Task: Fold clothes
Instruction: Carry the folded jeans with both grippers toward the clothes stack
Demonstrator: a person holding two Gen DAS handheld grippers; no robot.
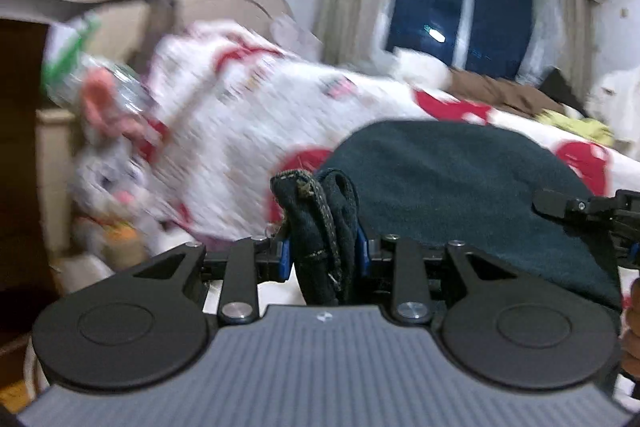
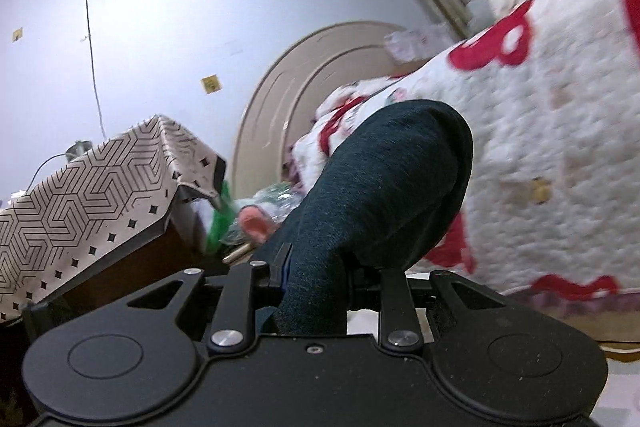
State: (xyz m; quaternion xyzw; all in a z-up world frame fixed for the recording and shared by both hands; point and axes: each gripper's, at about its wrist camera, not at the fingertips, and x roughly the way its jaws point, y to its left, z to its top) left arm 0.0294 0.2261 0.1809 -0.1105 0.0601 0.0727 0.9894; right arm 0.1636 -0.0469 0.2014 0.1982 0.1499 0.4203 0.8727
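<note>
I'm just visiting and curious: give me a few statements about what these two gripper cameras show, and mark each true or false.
1. The left gripper is clamped on a bunched edge of the dark garment. True.
2. The right gripper is open and empty. False: it is shut on the same dark cloth.
3. The quilt on the bed is white with red patterns. True.
4. Bright daylight fills the window. False: the glass is dark blue, with only a small light reflected.
5. A grey plush toy with pink ears lies beside the bed. True.
</note>
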